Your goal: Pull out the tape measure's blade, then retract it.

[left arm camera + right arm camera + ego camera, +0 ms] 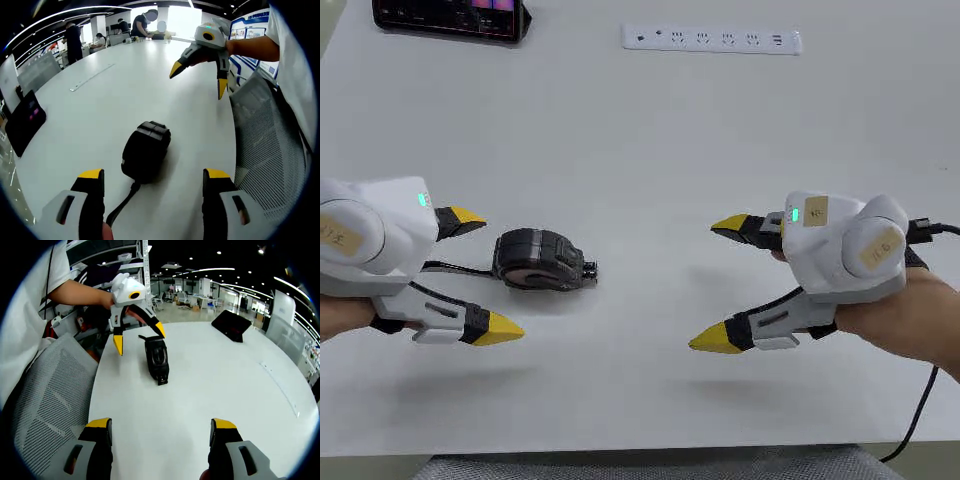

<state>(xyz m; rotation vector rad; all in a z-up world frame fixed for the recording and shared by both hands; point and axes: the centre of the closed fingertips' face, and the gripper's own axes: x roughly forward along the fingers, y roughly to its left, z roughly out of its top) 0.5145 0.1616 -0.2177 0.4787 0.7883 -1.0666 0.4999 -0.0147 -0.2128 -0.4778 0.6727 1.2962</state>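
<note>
The tape measure (540,260) lies on its side on the white bench (620,130) with its blade wound in. It sits just ahead of my left hand-held gripper (488,272), whose jaws are spread wide and touch nothing. The tape's black strap (448,267) trails back toward that gripper. My right hand-held gripper (719,281) is spread too and holds nothing, well apart to the right with bare bench between. Farther back, a power strip (712,39) and a dark tablet (452,17) lie well clear of the tape. The left gripper view adds a mesh chair (265,145) at the bench edge and people (74,40) across the room.
</note>
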